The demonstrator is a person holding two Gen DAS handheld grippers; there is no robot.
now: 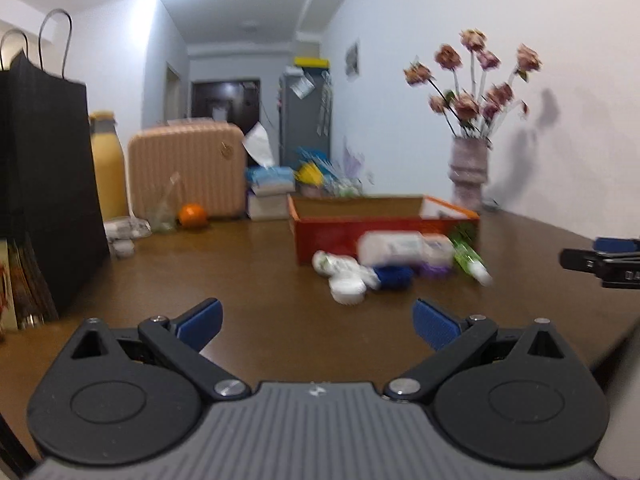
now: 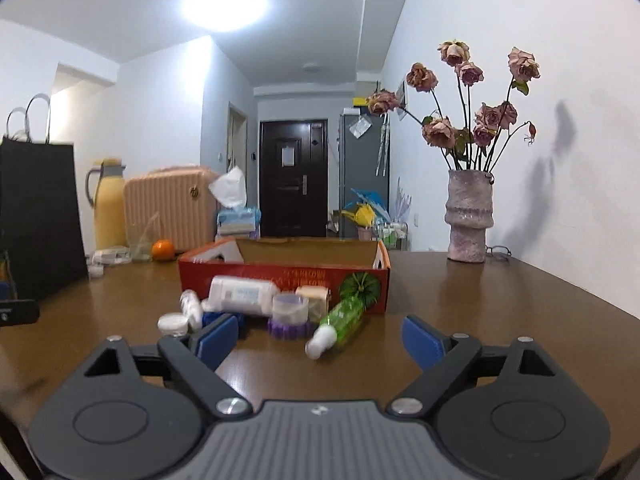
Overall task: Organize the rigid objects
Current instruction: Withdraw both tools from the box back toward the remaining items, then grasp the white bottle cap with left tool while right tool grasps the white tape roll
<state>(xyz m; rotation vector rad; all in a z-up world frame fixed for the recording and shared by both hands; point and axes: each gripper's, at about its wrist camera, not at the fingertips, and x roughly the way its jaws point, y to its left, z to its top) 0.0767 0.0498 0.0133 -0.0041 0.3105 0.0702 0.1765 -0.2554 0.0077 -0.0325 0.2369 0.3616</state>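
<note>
A red cardboard box stands open-topped on the brown table. In front of it lies a heap of small items: a large white bottle, a green bottle with a white cap, a purple-based jar, a small white jar, a blue piece. My right gripper is open just short of the green bottle, nothing between its blue pads. My left gripper is open too, farther back and to the left of the heap.
A black paper bag stands at the left. A yellow flask, a peach suitcase, an orange and a tissue pack line the far edge. A vase of dried roses stands at the right by the wall.
</note>
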